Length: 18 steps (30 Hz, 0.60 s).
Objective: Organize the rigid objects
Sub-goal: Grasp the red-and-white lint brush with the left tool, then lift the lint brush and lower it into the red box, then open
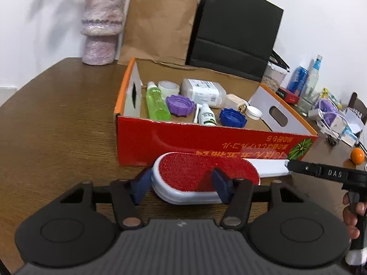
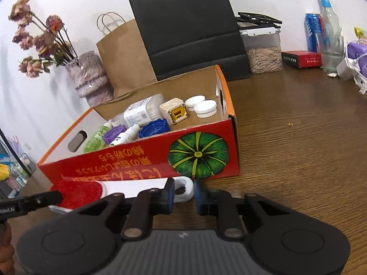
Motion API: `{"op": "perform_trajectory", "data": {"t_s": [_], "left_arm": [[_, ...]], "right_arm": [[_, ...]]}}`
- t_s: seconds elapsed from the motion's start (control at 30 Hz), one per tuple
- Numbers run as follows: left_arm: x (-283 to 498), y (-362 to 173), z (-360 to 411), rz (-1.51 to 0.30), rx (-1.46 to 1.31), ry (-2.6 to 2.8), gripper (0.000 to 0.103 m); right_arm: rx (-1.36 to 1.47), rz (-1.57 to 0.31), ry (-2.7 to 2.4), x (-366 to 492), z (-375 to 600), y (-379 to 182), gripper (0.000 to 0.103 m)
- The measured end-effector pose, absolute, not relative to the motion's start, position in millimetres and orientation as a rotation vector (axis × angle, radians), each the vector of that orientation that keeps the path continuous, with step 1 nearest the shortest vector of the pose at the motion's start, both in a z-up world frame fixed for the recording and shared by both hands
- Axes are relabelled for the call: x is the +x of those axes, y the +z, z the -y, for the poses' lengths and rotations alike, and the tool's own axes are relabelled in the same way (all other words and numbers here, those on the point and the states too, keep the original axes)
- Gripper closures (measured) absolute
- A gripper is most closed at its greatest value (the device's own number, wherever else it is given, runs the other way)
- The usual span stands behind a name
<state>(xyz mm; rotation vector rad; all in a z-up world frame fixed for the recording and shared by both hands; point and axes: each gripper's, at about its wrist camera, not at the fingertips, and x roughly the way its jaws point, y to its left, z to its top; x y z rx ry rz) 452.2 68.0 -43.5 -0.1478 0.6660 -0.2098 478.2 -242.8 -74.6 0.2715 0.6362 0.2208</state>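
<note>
Our left gripper has its fingers clamped across the red head of the lint brush; our right gripper pinches the brush's white handle near its looped end. The brush's long axis runs along the counter edge nearest us, just before the red box, which lies straight ahead of both hands. We count one brush, one box; inside it, two bottles, two white caps, one purple lid, one blue lid.
</note>
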Motion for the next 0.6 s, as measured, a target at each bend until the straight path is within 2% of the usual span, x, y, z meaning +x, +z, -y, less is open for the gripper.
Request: {"op": "perform_trajectory", "data": {"t_s": [0.07,0.37,0.6], "left_arm": [[440,-38,-65,-0.646,-0.123,-0.191,0.054],[355,-23,-57,-0.557,-0.140,-0.207,0.056],[241,19,-51,-0.338,-0.096,-0.182,0.056]], "right_arm": [[0.278,-0.619,0.208,470,245,-71,0.096],[0.244,-0.495,0.158,381,245,-45,0.096],[0.190,-0.309,0.128,263,232,-17,0.096]]}}
